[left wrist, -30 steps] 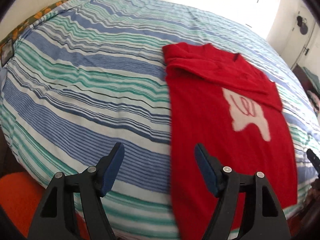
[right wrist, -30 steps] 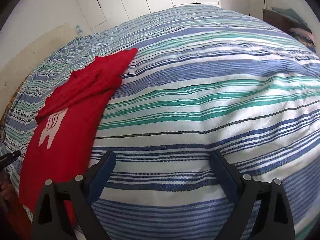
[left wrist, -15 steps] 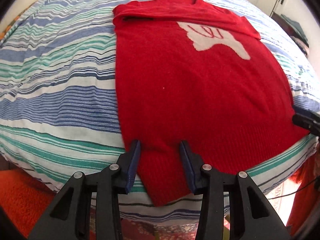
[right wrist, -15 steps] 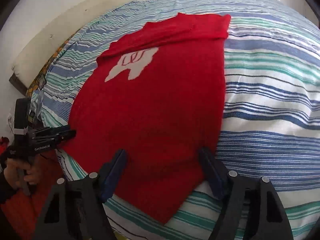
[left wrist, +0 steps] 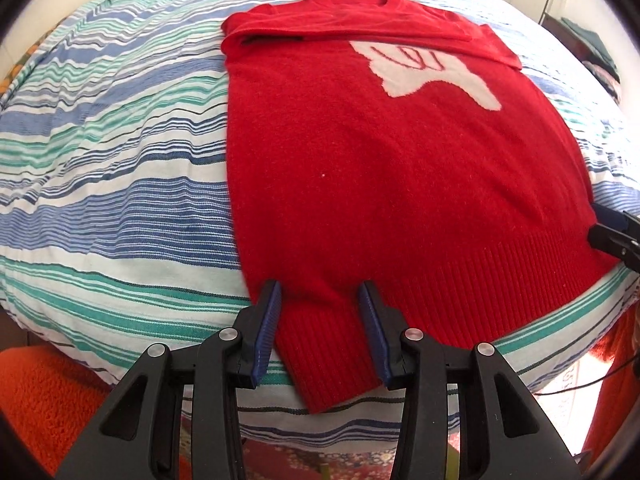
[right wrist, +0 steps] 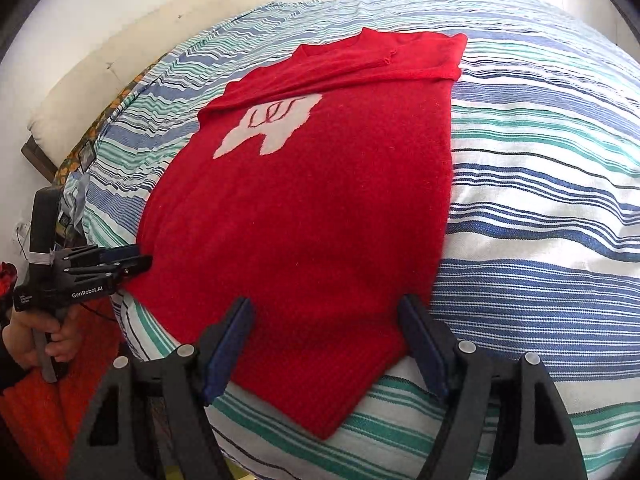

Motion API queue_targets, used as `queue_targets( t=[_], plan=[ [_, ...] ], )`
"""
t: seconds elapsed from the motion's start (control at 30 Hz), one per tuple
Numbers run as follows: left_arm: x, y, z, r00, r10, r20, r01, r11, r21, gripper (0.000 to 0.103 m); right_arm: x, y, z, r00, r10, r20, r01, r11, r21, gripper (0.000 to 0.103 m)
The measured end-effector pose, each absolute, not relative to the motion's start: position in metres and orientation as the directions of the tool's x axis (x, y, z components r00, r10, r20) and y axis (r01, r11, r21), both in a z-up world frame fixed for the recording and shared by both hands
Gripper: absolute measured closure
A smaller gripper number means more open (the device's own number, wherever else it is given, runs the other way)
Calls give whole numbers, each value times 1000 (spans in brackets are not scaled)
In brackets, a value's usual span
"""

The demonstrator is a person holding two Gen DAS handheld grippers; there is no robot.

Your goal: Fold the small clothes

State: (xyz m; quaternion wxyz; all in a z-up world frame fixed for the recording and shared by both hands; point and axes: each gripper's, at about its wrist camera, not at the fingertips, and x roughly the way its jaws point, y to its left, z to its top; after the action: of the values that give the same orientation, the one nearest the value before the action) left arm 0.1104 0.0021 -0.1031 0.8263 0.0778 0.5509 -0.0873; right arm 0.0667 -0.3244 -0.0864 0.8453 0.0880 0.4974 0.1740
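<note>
A red sweater (left wrist: 380, 168) lies flat on the bed (left wrist: 120, 168), face up, its neckline toward the far edge and its ribbed hem at the near edge, where both near corners hang slightly over the side. The bed is covered by a sheet striped in blue, green and white. A white motif (left wrist: 432, 76) with red line work sits on the chest, and both sleeves are folded across the upper part of the body. The left gripper (left wrist: 320, 320) points steeply down at the near left corner of the hem: its two blue-padded fingers (left wrist: 266, 334) straddle that corner, and their jaws have just been closing, but gaps show between each pad and the knit, so they stand released around the cloth and not clamped on it. The right gripper (right wrist: 326, 340) stands likewise at the other near hem corner, its fingers (right wrist: 226, 344) wider apart, having just narrowed, with the red fabric between them and neither pad pressing it. In the right wrist view the left gripper is seen from the side at the bed's near edge, held by a hand (right wrist: 38, 340). Orange carpet (left wrist: 48, 400) shows below the bed's near edge.
</note>
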Motion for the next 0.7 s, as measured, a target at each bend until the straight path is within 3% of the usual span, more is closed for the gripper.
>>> queue_targets(
  t=[0.3, 0.4, 0.47, 0.53, 0.6, 0.7],
  plan=[
    [111, 4, -101, 374, -61, -925, 225, 974, 27, 60, 66, -321, -87, 447, 378, -811, -215, 925, 313, 28],
    [106, 20, -80, 381, -53, -923, 157, 988, 7, 60, 68, -322, -80, 403, 378, -834, -206, 925, 319, 28],
    [99, 43, -64, 399, -107, -911, 99, 992, -73, 53, 66, -330, -67, 371, 374, -850, -166, 927, 336, 28],
    [93, 70, -56, 407, -172, -897, 29, 984, -175, 39, 54, -344, -50, 397, 419, -817, -126, 906, 403, 28],
    [93, 83, -61, 375, -228, -899, -4, 969, -247, 38, 44, -359, -42, 414, 493, -765, -109, 861, 497, 27],
    [98, 86, -78, 309, -282, -908, -30, 952, -306, 38, 41, -373, -55, 361, 529, -768, -44, 832, 552, 27]
  ],
)
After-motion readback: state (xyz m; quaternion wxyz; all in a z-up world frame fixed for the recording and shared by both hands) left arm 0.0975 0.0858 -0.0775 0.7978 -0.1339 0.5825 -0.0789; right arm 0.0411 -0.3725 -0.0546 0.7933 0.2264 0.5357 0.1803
